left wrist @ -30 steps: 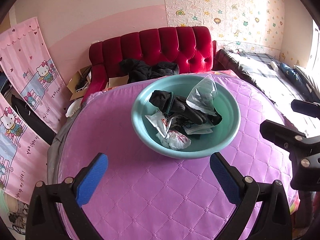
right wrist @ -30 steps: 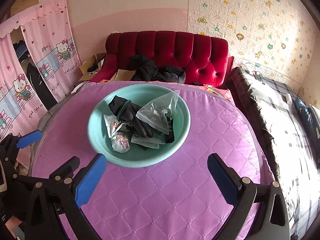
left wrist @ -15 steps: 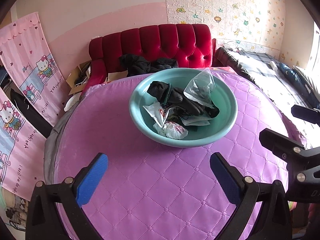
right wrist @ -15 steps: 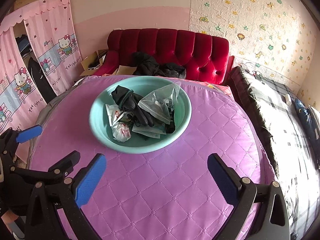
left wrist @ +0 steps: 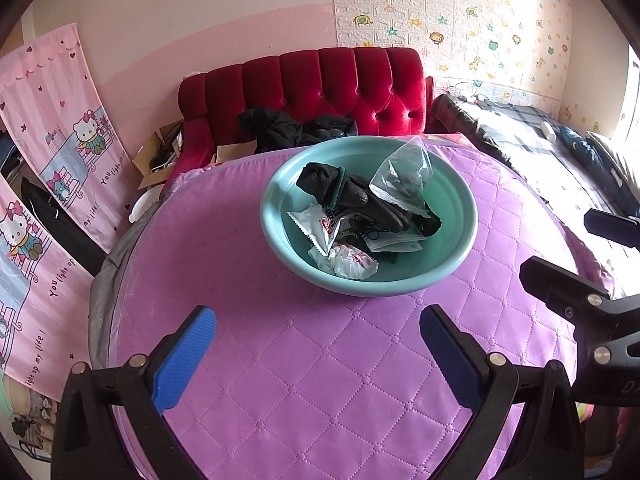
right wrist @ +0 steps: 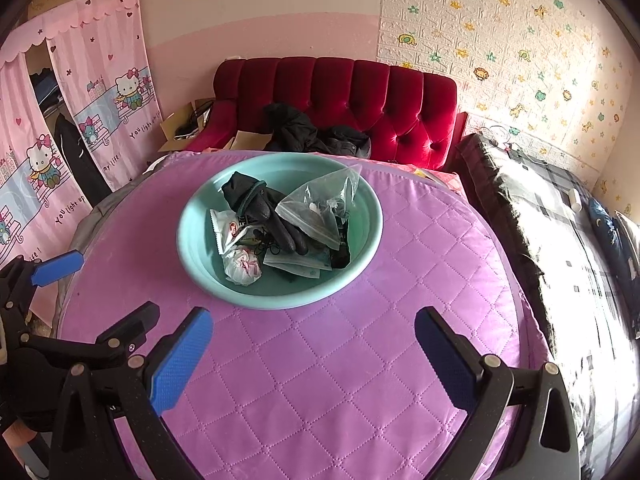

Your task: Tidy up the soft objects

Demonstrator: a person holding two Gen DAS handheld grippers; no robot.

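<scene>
Left gripper (left wrist: 318, 356), fingers spread wide apart and holding nothing, poised above the quilted purple table cover (left wrist: 320, 380); its blue pads (left wrist: 182, 360) frame bare cloth. Right gripper (right wrist: 314, 354), likewise spread wide and empty, over the same cover. In the left wrist view the black frame of the right gripper stands to the right of the left one; in the right wrist view the left gripper (right wrist: 92, 284) lies to the left, one blue pad showing.

Ahead of both grippers, resting on the cover and apart from the fingers: a teal basin (left wrist: 456, 200) containing the soft objects. Within it, a black glove (left wrist: 352, 196) lies across the middle; a clear plastic bag (left wrist: 404, 178) leans against the basin's far right side, partly over the glove. A white sachet with a red mark (left wrist: 316, 226) sits at the near left beneath the glove, and a crumpled white-and-pink wad (left wrist: 352, 262) lies nearest the grippers. A flat pale packet (right wrist: 298, 262) lies at the bottom, right of the wad.

Beyond the basin: a red tufted sofa (right wrist: 360, 96) with dark clothing (right wrist: 296, 128) heaped on its seat.
</scene>
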